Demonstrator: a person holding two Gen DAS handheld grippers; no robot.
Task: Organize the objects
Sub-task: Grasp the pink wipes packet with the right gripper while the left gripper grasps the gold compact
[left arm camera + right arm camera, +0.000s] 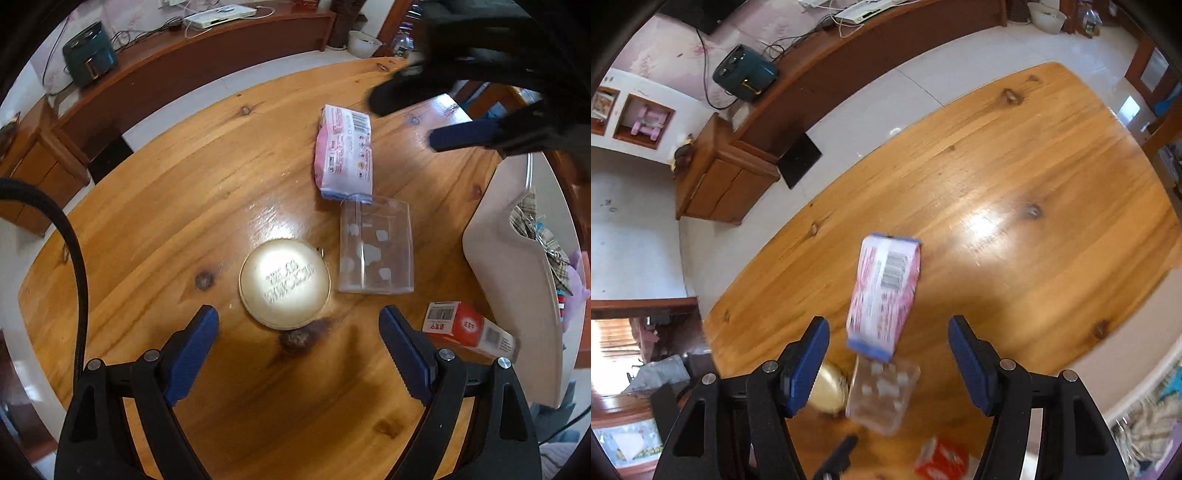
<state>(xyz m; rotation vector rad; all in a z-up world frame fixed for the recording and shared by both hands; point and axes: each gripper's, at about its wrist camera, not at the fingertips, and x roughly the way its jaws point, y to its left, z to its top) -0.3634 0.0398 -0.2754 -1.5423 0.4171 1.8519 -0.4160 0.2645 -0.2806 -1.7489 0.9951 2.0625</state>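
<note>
On the wooden table (184, 192) lie a round cream-gold case (284, 283), a clear plastic box (376, 245), a pink and white packet (344, 151) and a red and white carton (469, 329). My left gripper (298, 326) is open, just short of the round case. My right gripper (400, 118) hovers open above the table's far right, near the packet. In the right wrist view the right gripper (888, 352) is open above the packet (884, 291), with the clear box (882, 397), round case (829, 387) and carton (942, 461) below.
A beige bin (517, 280) holding cloth items stands at the table's right edge. A wooden bench and cabinet (727, 177) with a dark green appliance (744, 74) run along the far wall. A black cable (70, 236) arcs at the left.
</note>
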